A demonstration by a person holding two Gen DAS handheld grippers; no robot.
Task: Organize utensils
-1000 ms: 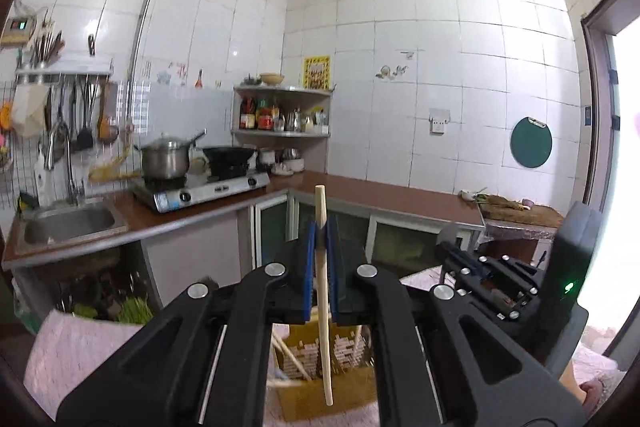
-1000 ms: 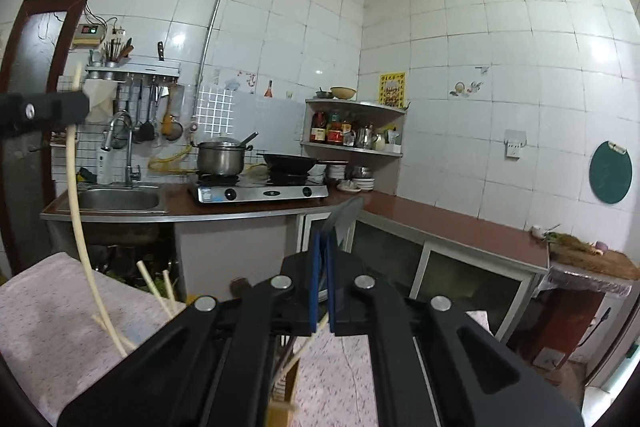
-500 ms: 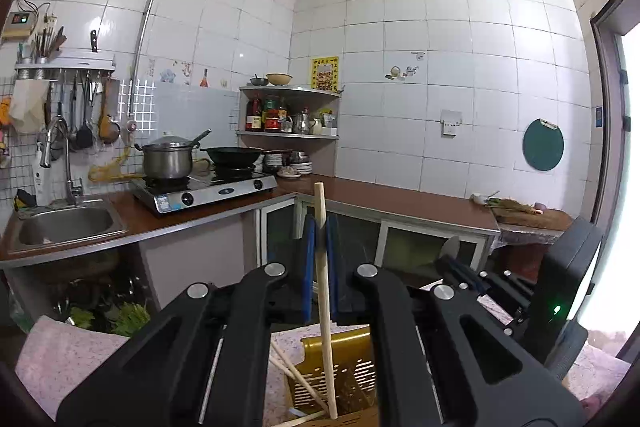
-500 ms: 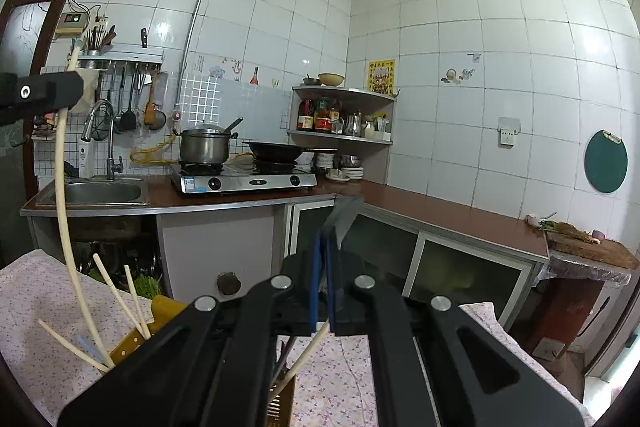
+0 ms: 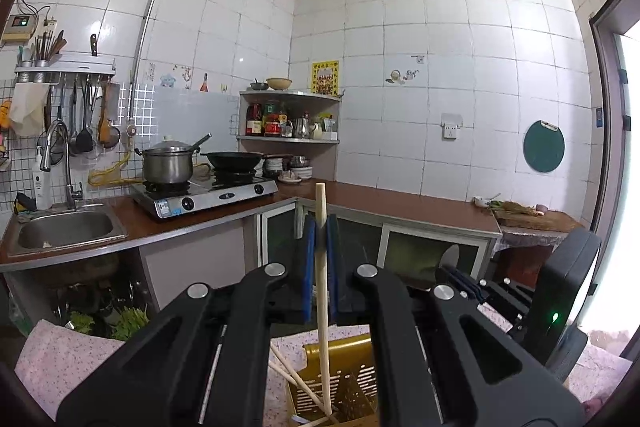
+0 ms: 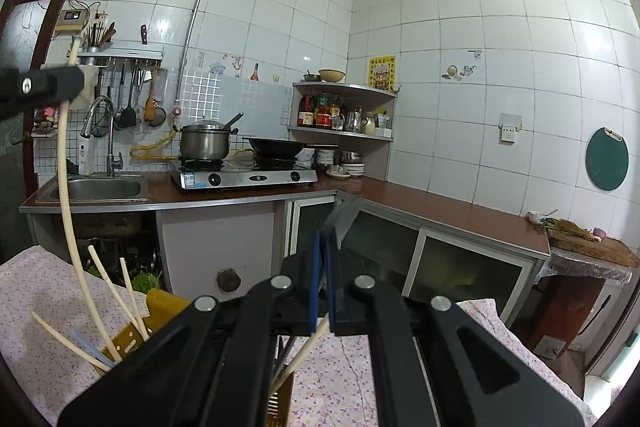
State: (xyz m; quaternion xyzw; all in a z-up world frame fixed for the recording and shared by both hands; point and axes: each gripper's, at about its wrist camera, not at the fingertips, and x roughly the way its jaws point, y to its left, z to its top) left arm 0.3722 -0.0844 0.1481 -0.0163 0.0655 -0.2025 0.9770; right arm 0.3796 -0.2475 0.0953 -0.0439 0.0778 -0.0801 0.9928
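My left gripper (image 5: 320, 243) is shut on a pale wooden chopstick (image 5: 322, 307) held upright; its lower tip reaches into a yellow slotted utensil basket (image 5: 344, 379) below. The left gripper (image 6: 40, 87) and its chopstick (image 6: 68, 195) also show at the far left of the right wrist view. My right gripper (image 6: 324, 259) is shut on a utensil with a grey blade-like end (image 6: 344, 219) and a pale handle (image 6: 300, 355) slanting down. Several chopsticks (image 6: 108, 283) stand in the yellow basket (image 6: 164, 303).
A table with a pink flowered cloth (image 6: 340, 379) lies below both grippers. Behind are a counter with a sink (image 5: 64, 231), a gas stove with a pot (image 5: 168, 163) and a wok (image 5: 236, 159), a corner shelf (image 5: 288, 123) and a cutting board (image 5: 532, 219).
Both grippers have risen and tilted back a little, so the basket sits lower in view. The left chopstick's tip stays in the basket. Both grips are unchanged.
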